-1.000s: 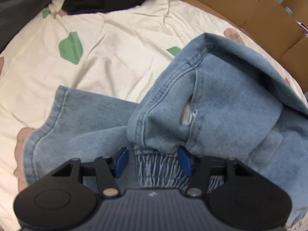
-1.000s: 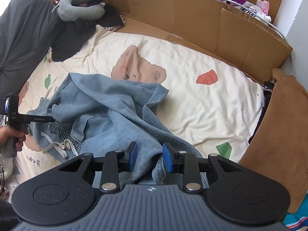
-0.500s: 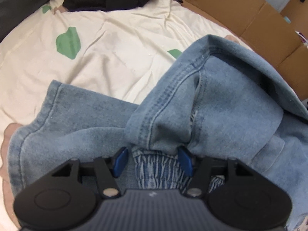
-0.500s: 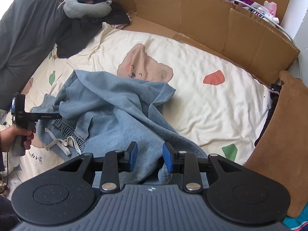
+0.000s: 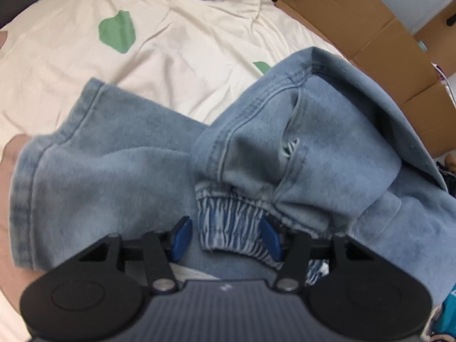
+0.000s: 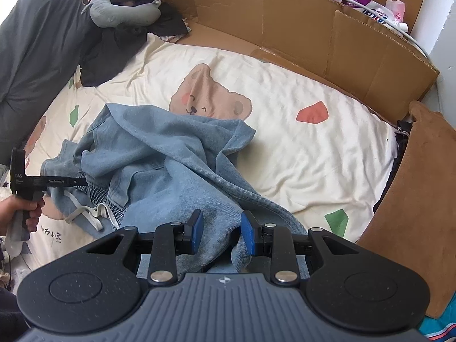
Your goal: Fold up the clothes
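- My left claw (image 5: 225, 236) points steeply down at a crumpled pair of light blue denim trousers (image 5: 313, 154), which lie in a heap on a cream bedsheet printed with bears and coloured shapes (image 5: 185, 42).
- Its blue pads stand either side of the gathered elastic waistband (image 5: 230, 222). The jaws are closing, with the waistband between them; one pad seems to touch the cloth, the other stands just clear, so I read it as not yet gripping.
- Just ahead of that claw, a stitched pocket opening gapes. To its left, a hemmed trouser leg lies flat.
- My right claw (image 6: 221, 232) sits over the other end of the same trousers (image 6: 171, 154). Denim lies bunched between its pads and rises into them, so I judge it clamped on a fold of leg cloth.
- From the right view, the white drawstring (image 6: 85, 213) trails loose well to the left of the claw, near the hand (image 6: 17, 213) holding my left tool.
- Handling, as I judge it: the denim looks soft and fairly heavy. It should drape and sag rather than hold a shape, and should not slip easily.
- The thick elastic waistband looks the surest place to hold; hems and seams are next best.
- A brown cardboard wall (image 6: 313, 34) borders the bed beyond both claws.
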Motion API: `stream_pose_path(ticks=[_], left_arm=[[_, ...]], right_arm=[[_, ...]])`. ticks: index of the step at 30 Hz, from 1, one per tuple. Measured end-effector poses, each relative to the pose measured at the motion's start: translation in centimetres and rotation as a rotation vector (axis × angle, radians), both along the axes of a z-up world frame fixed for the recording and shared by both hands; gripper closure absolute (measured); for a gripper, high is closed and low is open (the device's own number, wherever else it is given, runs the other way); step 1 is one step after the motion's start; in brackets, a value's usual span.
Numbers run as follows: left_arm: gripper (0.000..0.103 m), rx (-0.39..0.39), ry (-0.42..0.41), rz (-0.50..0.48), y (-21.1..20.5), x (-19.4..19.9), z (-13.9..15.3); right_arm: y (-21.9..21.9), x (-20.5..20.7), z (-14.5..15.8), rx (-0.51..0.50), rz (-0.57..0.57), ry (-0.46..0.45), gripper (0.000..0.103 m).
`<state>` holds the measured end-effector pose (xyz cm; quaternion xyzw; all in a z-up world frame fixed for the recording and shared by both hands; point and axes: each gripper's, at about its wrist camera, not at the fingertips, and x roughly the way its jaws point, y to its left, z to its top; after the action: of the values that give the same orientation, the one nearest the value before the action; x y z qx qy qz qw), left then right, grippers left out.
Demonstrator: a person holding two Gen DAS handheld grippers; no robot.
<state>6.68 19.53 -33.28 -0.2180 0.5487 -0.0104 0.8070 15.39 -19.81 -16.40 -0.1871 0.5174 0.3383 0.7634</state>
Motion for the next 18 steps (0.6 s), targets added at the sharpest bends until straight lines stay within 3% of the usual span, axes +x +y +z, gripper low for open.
stream_pose_path(ticks=[3, 6, 7, 13, 18], left_arm=[[0.061, -0.006, 0.003, 0.016, -0.3, 0.0, 0.1], [0.084, 0.054, 0.004, 0.004, -0.7, 0.1, 1.2], [0.086, 0.056, 0.004, 0.003, -0.6, 0.1, 1.7], [0.089, 0.056, -0.057, -0.04, 0.1, 1.0, 5.9], [0.09, 0.099, -0.112, -0.043, 2.2, 4.8, 8.5]], right_arm=[[0.1, -0.2, 0.2, -0.001, 0.003, -0.002, 0.067], [0.0, -0.4, 0.5, 0.006, 0.0, -0.002, 0.067], [0.0, -0.6, 0.7, 0.01, 0.0, -0.002, 0.067], [-0.5, -0.7, 1.0, 0.018, -0.011, -0.003, 0.067], [-0.2, -0.9, 1.2, 0.035, -0.002, -0.007, 0.067]])
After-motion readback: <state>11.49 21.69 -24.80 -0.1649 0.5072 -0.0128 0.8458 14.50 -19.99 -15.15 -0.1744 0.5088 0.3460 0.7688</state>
